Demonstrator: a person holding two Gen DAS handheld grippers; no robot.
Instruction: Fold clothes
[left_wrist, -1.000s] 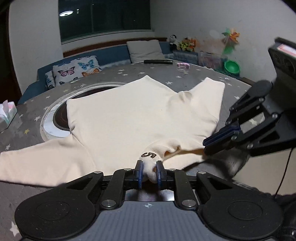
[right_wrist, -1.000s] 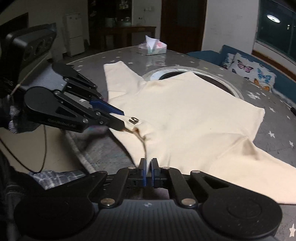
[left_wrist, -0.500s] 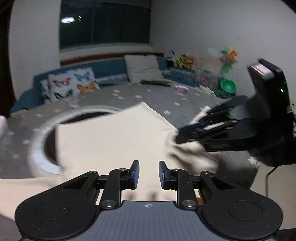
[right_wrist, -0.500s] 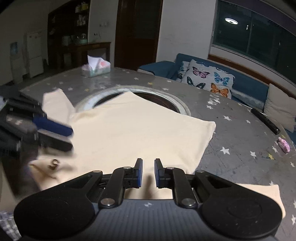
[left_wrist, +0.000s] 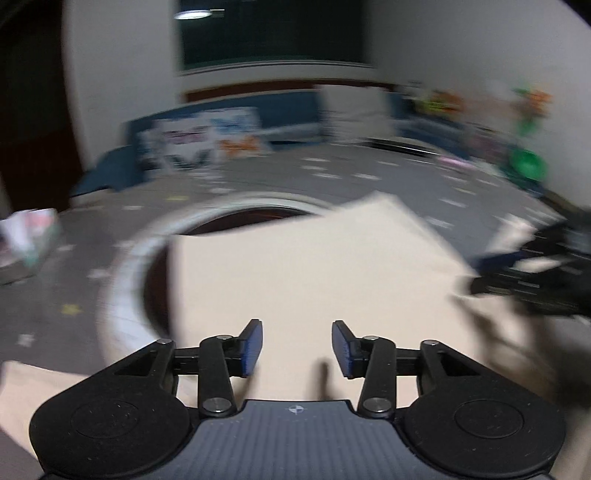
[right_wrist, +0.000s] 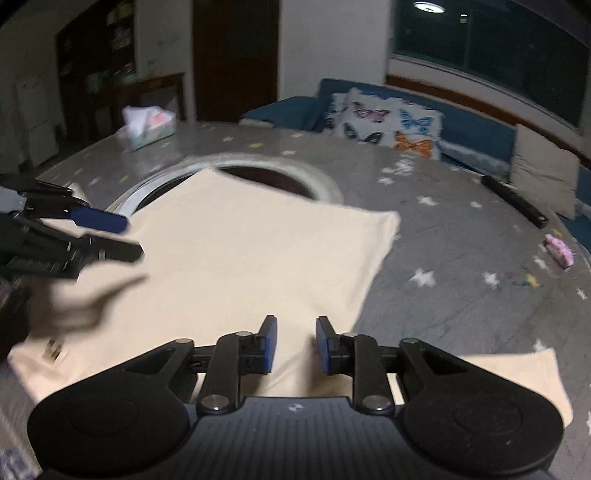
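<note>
A cream sweatshirt (left_wrist: 306, 273) lies spread on the grey star-patterned round table (left_wrist: 332, 177), partly over a round opening. It also shows in the right wrist view (right_wrist: 240, 258), with one sleeve (right_wrist: 517, 373) reaching right. My left gripper (left_wrist: 297, 347) is open and empty, held above the garment's near part; it also shows in the right wrist view (right_wrist: 118, 238). My right gripper (right_wrist: 294, 343) is open and empty above the garment's near edge; it appears blurred in the left wrist view (left_wrist: 484, 271). The left wrist view is motion-blurred.
A white-rimmed round opening (right_wrist: 325, 184) sits in the table centre. A tissue box (right_wrist: 147, 125) stands at the far left. A black remote (right_wrist: 513, 199) and a pink object (right_wrist: 559, 249) lie to the right. Butterfly cushions (right_wrist: 388, 118) sit on the blue bench behind.
Both grippers were shut on the sweatshirt's collar area one second ago. They let go, opened wider and lifted away; the garment now lies flat.
</note>
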